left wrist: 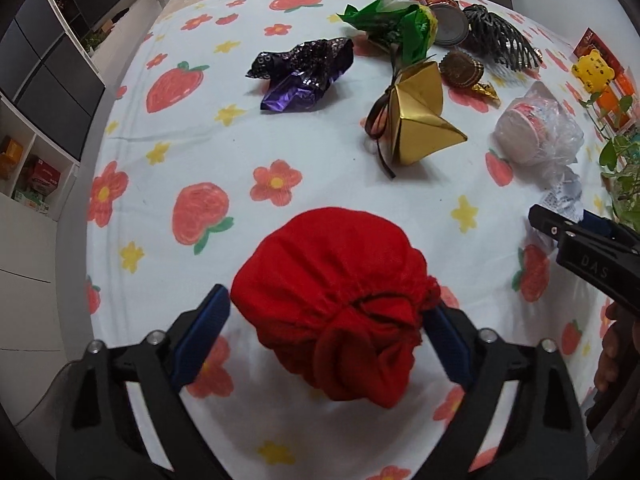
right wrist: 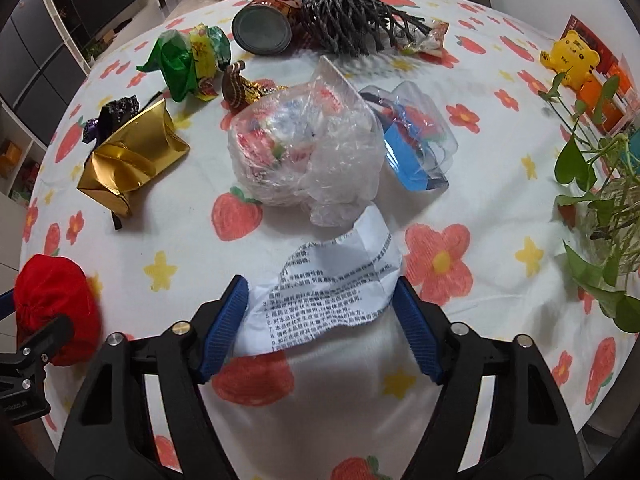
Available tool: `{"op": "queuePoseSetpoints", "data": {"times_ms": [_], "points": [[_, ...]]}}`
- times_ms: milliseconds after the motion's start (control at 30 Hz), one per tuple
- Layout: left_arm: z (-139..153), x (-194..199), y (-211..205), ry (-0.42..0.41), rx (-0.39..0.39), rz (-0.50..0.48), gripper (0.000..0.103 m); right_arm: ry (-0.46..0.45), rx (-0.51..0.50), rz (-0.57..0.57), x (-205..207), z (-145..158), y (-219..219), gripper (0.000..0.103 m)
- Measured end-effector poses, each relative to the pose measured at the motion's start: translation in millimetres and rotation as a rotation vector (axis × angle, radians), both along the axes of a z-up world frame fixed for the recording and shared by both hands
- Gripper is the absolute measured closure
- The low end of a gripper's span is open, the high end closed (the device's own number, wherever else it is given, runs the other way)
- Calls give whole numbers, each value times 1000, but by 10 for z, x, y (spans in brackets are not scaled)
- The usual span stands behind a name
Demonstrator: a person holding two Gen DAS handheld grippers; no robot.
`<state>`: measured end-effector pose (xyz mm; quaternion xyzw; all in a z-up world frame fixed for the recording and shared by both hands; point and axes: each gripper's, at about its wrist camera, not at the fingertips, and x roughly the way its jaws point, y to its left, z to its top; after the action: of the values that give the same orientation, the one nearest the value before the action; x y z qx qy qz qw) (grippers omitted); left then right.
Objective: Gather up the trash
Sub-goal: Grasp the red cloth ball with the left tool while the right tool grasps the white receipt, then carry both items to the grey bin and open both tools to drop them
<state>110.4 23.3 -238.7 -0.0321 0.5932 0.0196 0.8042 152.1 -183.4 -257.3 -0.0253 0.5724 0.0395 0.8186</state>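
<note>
Left wrist view: your left gripper (left wrist: pixel 326 334) points steeply down at the table (left wrist: pixel 168 148), which wears a white cloth printed with strawberries and flowers. A red drawstring pouch (left wrist: pixel 340 296) sits between its two blue pads near the table's near edge. The right pad touches the gathered neck of the pouch; the left pad stands just beside the cloth with a sliver of tablecloth showing, so the jaws are not yet clamped on it and count as released.

Further toward the far edge lie a purple foil wrapper (left wrist: pixel 300 76), a gold folded box (left wrist: pixel 416 116) with a brown ribbon, and a green crumpled bag (left wrist: pixel 392 24). A plastic-wrapped cup (left wrist: pixel 532 132) lies toward the right edge. Your right gripper (left wrist: pixel 580 240) comes in from the right side of this view.

In the right wrist view, your right gripper (right wrist: pixel 320 328) straddles a crumpled printed leaflet (right wrist: pixel 336 280) near the near edge. Both pads sit at the paper's sides, and whether they are pressing it you cannot tell from here; the paper is not visibly squeezed. Just beyond the leaflet lies the clear plastic bag of wrappers (right wrist: pixel 304 148), with a clear plastic shell with a blue card (right wrist: pixel 416 140) beside it. A tin can (right wrist: pixel 268 20) and a dark netting bundle (right wrist: pixel 352 20) lie at the far edge. A yellow tiger figure (right wrist: pixel 568 60) and a leafy plant (right wrist: pixel 600 200) stand along the right edge.
</note>
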Motion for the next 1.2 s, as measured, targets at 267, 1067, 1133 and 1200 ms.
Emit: {"op": "queuePoseSetpoints", "data": {"times_ms": [267, 1067, 1133, 1200], "points": [[51, -75, -42, -44, -41, -11, 61, -21, 17, 50, -103, 129, 85, 78], [1497, -710, -644, -244, -161, -524, 65, -202, 29, -301, -1694, 1717, -347, 79], [1539, -801, -874, -250, -178, -618, 65, -205, 8, -388, -1961, 1760, -542, 79], [1576, -926, -1139, -247, -203, -703, 65, -204, -18, -479, -2269, 1792, -761, 79]]}}
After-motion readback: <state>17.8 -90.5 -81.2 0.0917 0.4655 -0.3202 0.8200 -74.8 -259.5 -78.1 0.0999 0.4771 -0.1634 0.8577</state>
